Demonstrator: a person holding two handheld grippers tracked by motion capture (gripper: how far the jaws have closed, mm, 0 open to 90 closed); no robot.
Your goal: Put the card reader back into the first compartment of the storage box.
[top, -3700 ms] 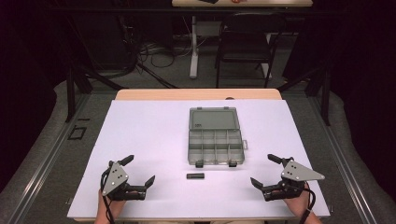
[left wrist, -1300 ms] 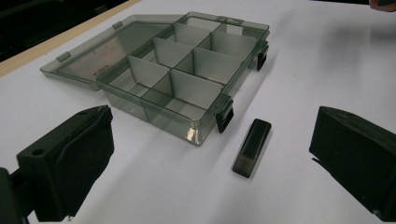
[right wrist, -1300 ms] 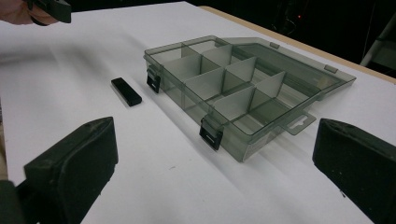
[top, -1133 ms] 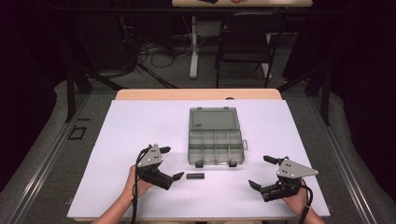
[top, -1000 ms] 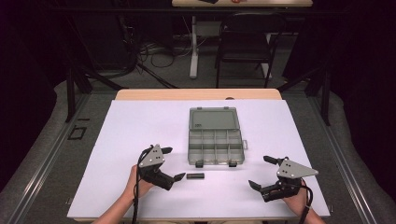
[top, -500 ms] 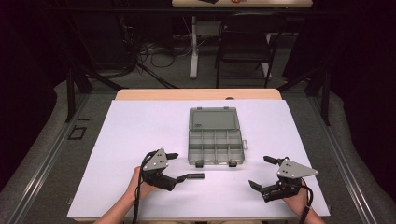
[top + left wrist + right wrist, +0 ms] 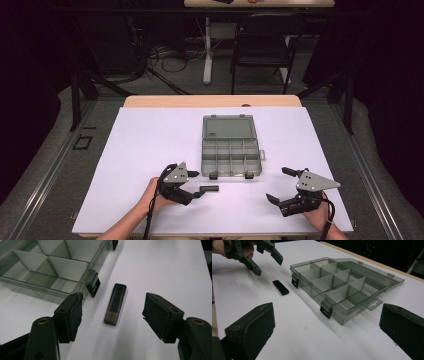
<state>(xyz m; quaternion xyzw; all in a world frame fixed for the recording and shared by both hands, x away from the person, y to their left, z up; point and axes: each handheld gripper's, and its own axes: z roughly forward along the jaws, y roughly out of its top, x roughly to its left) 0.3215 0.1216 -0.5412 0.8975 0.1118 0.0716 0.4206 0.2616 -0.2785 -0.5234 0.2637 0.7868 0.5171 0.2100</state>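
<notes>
High view shows my left gripper [image 7: 196, 184] has slid in from the left edge to the small black rectangular stick [image 7: 115, 304], fingers spread either side of it, so I judge a pickup is near. It lies on the white surface [image 7: 150, 140] just beside the clear grey compartment box [image 7: 231, 157]. My right gripper [image 7: 280, 186] rests open. I can read no writing.

Table: my white work surface [image 7: 150, 145] fills the middle and lower frame of the high view; a tan wooden edge [image 7: 165, 101] shows along its top.
Organizer box [image 7: 231, 147]: clear grey, centre of frame, lid flat open toward the top, compartments empty.
Small black stick [image 7: 209, 188]: lies flat just below the box's lower-left corner, apart from it.
</notes>
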